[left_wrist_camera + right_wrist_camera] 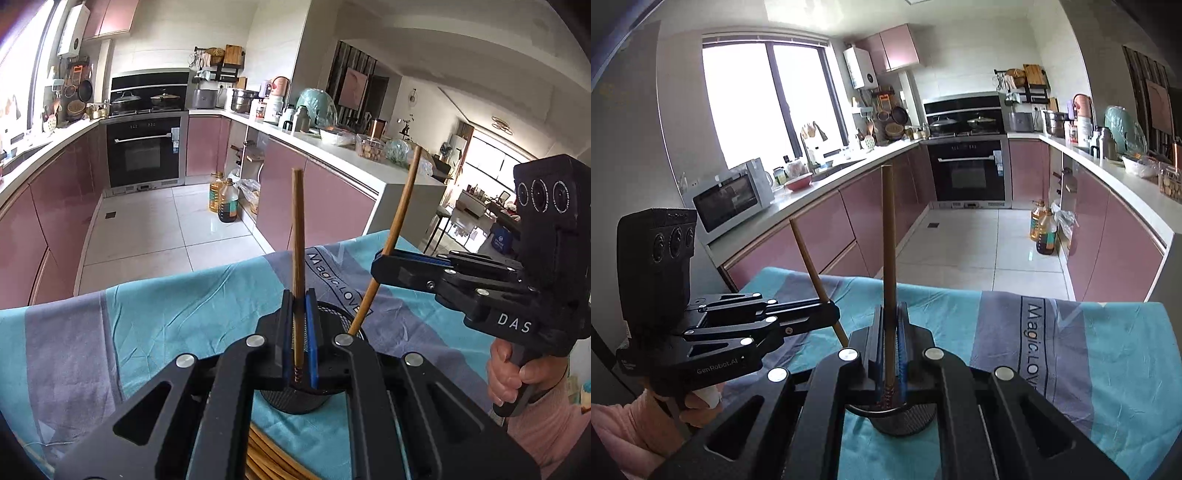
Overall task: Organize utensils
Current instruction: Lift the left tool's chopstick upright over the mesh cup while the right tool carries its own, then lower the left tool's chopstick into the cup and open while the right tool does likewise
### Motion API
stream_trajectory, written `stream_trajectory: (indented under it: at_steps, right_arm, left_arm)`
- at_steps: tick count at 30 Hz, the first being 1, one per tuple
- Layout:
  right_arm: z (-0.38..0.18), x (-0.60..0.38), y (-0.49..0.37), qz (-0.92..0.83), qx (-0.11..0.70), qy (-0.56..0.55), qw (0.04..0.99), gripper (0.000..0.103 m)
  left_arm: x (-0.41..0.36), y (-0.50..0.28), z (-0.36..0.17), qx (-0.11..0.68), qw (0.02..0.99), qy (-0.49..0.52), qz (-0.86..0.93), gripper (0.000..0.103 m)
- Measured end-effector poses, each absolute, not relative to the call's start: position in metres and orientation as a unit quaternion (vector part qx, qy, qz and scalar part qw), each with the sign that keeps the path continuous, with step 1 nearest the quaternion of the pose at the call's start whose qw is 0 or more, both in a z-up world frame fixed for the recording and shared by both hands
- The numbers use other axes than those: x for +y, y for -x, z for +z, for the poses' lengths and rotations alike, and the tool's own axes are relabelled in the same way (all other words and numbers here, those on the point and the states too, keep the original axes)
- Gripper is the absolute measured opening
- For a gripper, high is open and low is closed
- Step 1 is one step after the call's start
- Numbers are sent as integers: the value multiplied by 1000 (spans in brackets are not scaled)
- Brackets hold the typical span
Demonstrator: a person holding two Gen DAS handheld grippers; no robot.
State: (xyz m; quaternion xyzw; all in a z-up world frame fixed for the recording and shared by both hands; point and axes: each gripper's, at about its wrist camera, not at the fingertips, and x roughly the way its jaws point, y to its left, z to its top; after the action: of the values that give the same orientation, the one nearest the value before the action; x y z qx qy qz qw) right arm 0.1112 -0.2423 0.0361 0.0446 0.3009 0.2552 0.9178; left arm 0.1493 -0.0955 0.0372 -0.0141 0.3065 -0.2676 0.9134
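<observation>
Mesh holder (295,400) sits on the cloth-covered table (147,314), right under my left gripper (299,332). Chopstick (297,258) stands upright btwn its fingers, above the holder. My right gripper (384,264) is right of the holder w/ a 2nd chopstick (402,206) tilted, lower end down at the holder. Bundle of chopsticks (273,458) lies on the table in front of the holder, nearer me.

The cloth (155,314) is showing turquoise and grey-violet bands with dark lettering. The chopsticks (297,236) are looking brown, the mesh holder (299,402) black, each gripper (299,332) black with blue pads (312,339). The cabinets (1115,240) are gleaming mauve; the floor tiles (979,240) are shining white.
</observation>
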Motion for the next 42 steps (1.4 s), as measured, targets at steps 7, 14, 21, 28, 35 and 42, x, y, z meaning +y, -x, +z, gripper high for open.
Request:
stream_trajectory:
  at_steps: [7, 14, 21, 28, 35, 42]
  right_arm:
    - [18, -232, -125, 248, 334, -46, 908, 6]
    - [14, -226, -135, 241, 336, -54, 909, 8]
    - [12, -227, -137, 237, 332, -73, 910, 15]
    - [24, -231, -108, 246, 300, -70, 919, 30]
    - [32, -219, -52, 305, 268, -36, 913, 37]
    - [-4, -186, -27, 333, 311, 4, 890, 37]
  left_arm:
    - [-93, -162, 17, 315, 910, 10, -270, 7]
    - [-91, -178, 14, 329, 905, 11, -270, 8]
    - [-90, -181, 11, 330, 906, 12, -263, 17]
    - [-64, -154, 16, 293, 927, 18, -236, 33]
    - [-23, -121, 4, 287, 935, 12, -208, 39]
    - [-7, -101, -33, 328, 926, 1, -187, 39]
